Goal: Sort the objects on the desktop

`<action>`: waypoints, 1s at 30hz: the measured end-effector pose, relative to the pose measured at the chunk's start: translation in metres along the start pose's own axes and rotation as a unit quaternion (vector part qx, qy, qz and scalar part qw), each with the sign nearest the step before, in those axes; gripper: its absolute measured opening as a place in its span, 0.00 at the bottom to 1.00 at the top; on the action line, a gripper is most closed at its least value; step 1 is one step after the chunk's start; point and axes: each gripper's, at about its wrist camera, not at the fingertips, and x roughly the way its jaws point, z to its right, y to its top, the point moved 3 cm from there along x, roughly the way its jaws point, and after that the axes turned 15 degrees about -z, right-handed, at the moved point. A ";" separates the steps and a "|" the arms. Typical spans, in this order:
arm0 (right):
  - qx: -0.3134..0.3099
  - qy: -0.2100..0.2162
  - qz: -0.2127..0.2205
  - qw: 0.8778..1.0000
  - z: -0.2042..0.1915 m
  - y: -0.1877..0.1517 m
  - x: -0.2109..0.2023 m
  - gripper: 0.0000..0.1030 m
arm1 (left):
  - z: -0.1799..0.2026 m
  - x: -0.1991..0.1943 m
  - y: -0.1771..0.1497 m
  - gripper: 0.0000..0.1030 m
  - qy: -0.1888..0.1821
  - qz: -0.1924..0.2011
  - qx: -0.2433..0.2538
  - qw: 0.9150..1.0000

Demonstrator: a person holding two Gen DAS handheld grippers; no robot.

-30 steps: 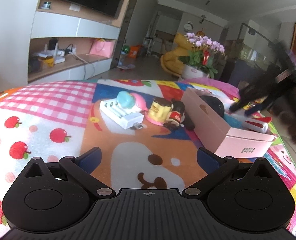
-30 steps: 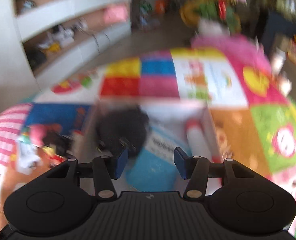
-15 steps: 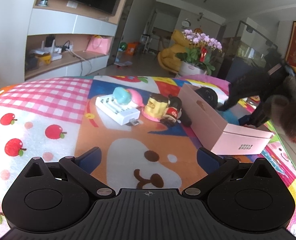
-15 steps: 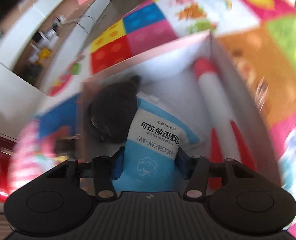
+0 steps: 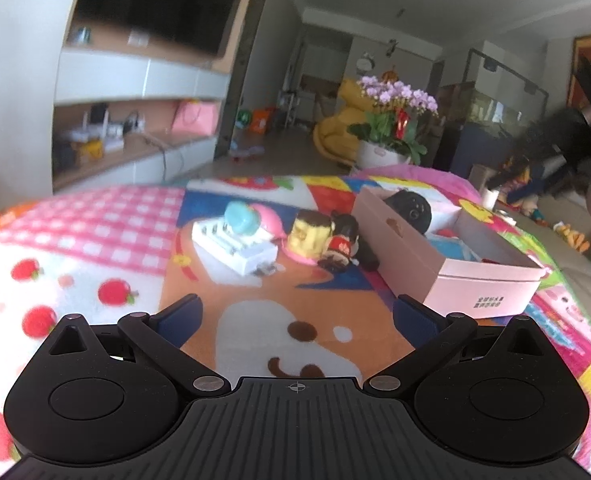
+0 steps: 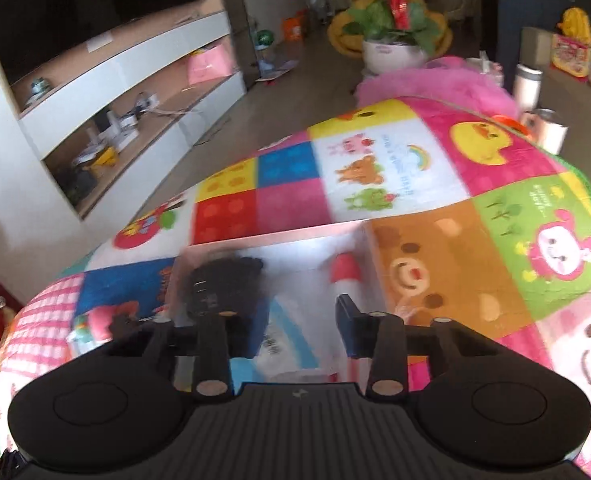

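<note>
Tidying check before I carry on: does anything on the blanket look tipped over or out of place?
Yes: the doll in red lies toppled on its side beside the pink box, against the yellow figure. Several toys remain unsorted outside the box.

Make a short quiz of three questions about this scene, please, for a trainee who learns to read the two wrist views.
1. True or false: the left gripper is holding a toy.
2. Which of these lies inside the pink box? A: a black round thing. B: a flower pot. C: a metal cup.
3. Fill in: in the right wrist view, the white tube with a red tip lies along the box's ___ wall.

Key: 1 false, its jaws stand open with nothing between them; 2 A; 3 right.
</note>
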 end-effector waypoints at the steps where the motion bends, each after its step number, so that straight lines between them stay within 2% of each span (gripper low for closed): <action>1: -0.013 0.010 -0.001 1.000 -0.011 0.000 0.002 0.36 | 0.002 -0.001 0.000 1.00 0.006 0.004 0.008 1.000; 3: -0.044 0.027 -0.005 0.999 -0.044 0.005 0.010 0.37 | 0.002 -0.002 0.000 1.00 0.008 0.006 0.012 1.000; 6: -0.092 0.050 -0.039 0.994 -0.101 0.015 0.043 0.38 | -0.004 -0.001 0.001 1.00 0.008 0.001 -0.002 1.000; 8: -0.113 0.049 -0.063 0.990 -0.134 0.023 0.069 0.46 | -0.008 0.000 0.002 1.00 0.010 -0.002 -0.010 1.000; 9: -0.123 0.036 -0.071 0.989 -0.150 0.029 0.086 0.58 | -0.010 0.000 0.002 1.00 0.009 -0.005 -0.015 1.000; 10: -0.130 0.020 -0.074 0.989 -0.162 0.033 0.101 0.63 | -0.012 0.001 0.002 1.00 0.009 -0.009 -0.017 1.000; 12: -0.140 -0.010 -0.084 0.987 -0.183 0.042 0.133 0.63 | -0.013 0.004 0.002 1.00 0.011 -0.017 -0.019 1.000; 13: -0.136 -0.010 -0.094 0.986 -0.191 0.045 0.146 0.60 | -0.015 0.005 0.002 1.00 0.012 -0.022 -0.020 0.999; 16: -0.126 0.053 -0.132 0.982 -0.211 0.043 0.169 0.50 | -0.017 0.009 0.002 1.00 0.009 -0.035 -0.025 0.999; 18: -0.147 0.082 -0.141 0.976 -0.226 0.038 0.171 0.51 | -0.017 0.011 0.001 1.00 0.005 -0.040 -0.026 0.999; 22: -0.208 0.051 -0.151 0.965 -0.247 0.019 0.176 0.51 | -0.014 0.010 0.000 1.00 0.006 -0.042 -0.017 0.999; 23: -0.228 0.049 -0.151 0.961 -0.246 0.013 0.171 0.50 | -0.013 0.011 0.000 1.00 0.007 -0.044 -0.014 0.999; 25: -0.244 0.062 -0.177 0.951 -0.240 -0.002 0.160 0.46 | -0.011 0.011 0.000 1.00 0.006 -0.049 -0.008 0.999; 26: -0.249 0.072 -0.195 0.946 -0.237 -0.011 0.154 0.45 | -0.010 0.011 -0.001 1.00 0.005 -0.051 -0.004 0.999; 28: -0.276 0.095 -0.235 0.927 -0.228 -0.036 0.134 0.44 | -0.006 0.011 -0.002 1.00 -0.001 -0.055 0.005 0.998; 30: -0.329 0.105 -0.243 0.907 -0.221 -0.061 0.107 0.48 | -0.002 0.011 -0.003 1.00 -0.009 -0.057 0.015 0.998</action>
